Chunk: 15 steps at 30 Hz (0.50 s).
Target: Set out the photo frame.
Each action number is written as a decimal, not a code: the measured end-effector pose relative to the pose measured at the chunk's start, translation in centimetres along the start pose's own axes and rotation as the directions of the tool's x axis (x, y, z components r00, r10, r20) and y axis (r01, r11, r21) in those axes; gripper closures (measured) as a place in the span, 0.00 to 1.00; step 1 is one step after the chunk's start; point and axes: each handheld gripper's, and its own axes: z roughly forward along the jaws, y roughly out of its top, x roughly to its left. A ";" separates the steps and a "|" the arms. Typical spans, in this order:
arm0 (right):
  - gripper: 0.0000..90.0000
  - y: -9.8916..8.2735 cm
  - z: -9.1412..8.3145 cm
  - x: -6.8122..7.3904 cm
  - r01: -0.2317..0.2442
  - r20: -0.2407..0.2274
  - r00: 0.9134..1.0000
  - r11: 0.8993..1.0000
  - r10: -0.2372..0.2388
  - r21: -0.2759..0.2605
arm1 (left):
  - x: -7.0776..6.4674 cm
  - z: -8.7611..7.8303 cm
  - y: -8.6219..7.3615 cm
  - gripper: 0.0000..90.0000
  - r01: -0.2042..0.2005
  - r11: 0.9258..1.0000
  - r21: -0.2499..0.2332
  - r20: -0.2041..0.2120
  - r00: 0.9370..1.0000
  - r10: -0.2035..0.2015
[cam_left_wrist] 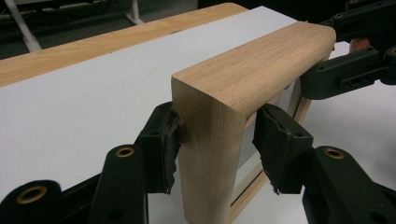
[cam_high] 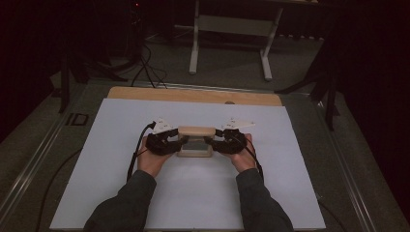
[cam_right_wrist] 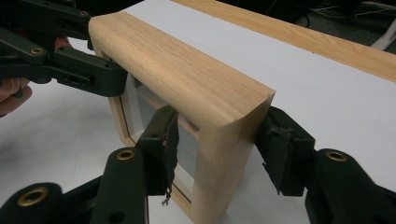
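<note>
High view | wooden frame (cam_high: pixel 196 131) upright | left gripper (cam_high: pixel 180 141), right gripper (cam_high: pixel 212 142) pinching its ends

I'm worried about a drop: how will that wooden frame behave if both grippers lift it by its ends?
The wooden frame looks rigid, so it should not sag between the left gripper and the right gripper. Its rounded, smooth corners may slip on the pads. It stands upright on a narrow edge, so a push could tip it.
</note>
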 end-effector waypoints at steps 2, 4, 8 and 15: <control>0.54 0.2 0.2 -0.1 -0.001 0.004 1.000 1.000 0.001 0.001 | 0.1 0.1 0.0 0.56 0.004 1.000 -0.003 -0.002 1.000 -0.004; 0.54 0.3 0.3 -0.2 0.001 0.007 1.000 1.000 -0.001 0.002 | 0.3 0.2 0.0 0.56 0.008 1.000 -0.002 -0.004 1.000 -0.008; 0.54 0.4 0.6 -0.2 0.001 0.011 1.000 1.000 -0.001 0.010 | 0.6 0.3 0.0 0.56 0.005 1.000 0.005 -0.007 1.000 -0.005; 0.53 0.4 1.2 -0.3 -0.017 0.013 1.000 1.000 0.017 0.011 | 0.8 0.6 -0.1 0.56 0.018 1.000 0.005 -0.016 1.000 -0.018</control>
